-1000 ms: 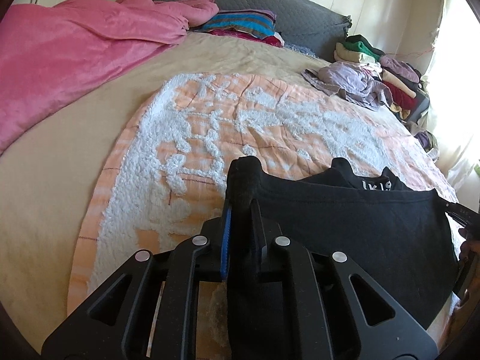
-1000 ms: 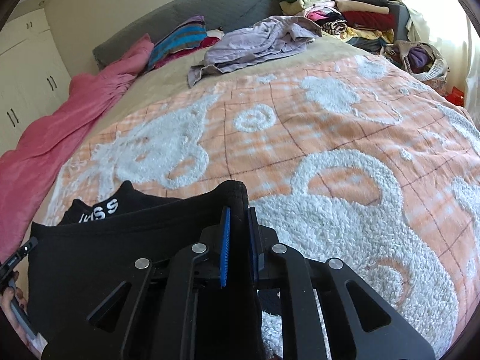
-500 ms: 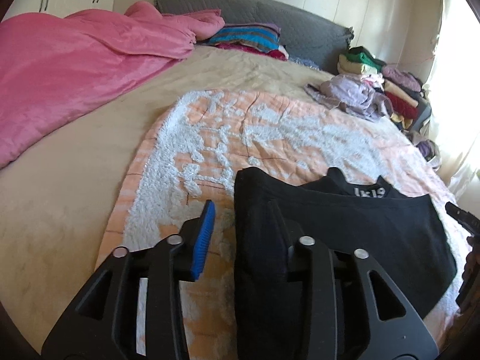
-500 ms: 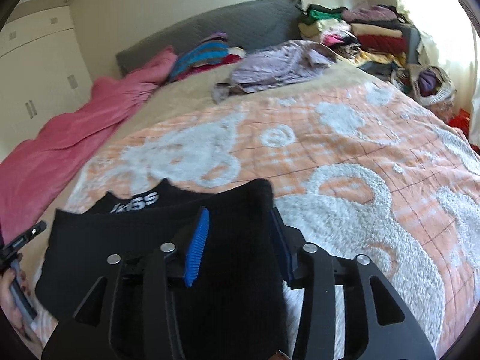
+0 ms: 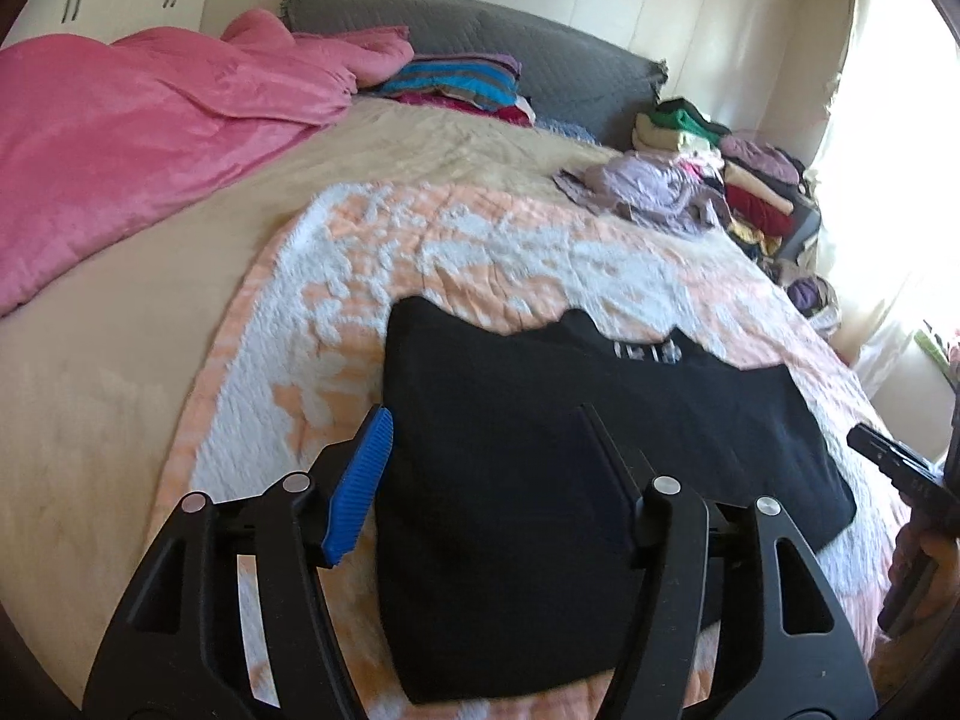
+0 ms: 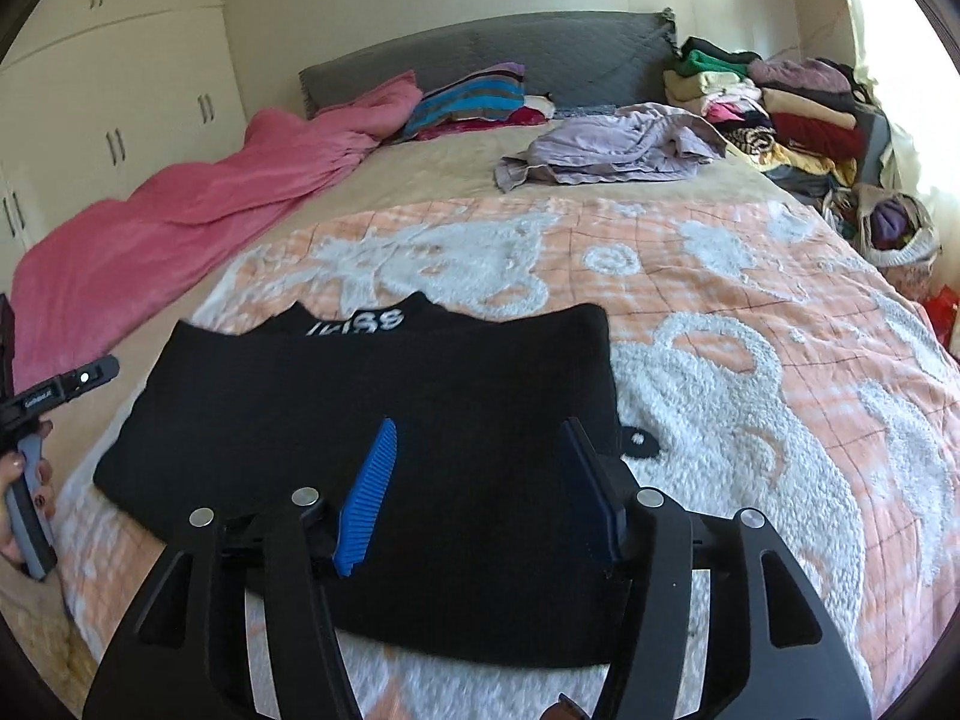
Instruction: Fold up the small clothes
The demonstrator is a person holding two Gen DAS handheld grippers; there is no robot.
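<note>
Since the black top lies folded flat on the orange quilt at the bed's near edge, neither claw needs a grip: the left claw and right claw both hover low over it, fingers spread apart, empty, pointing toward the headboard.

Left gripper: jaws spread wide, nothing between the pads, blue-ribbed left pad exposed and the opposite pad dark. Right gripper: jaws likewise wide apart and empty, blue pad on its left side. In the right wrist view a hand grips the left gripper's handle, nails painted dark.
</note>
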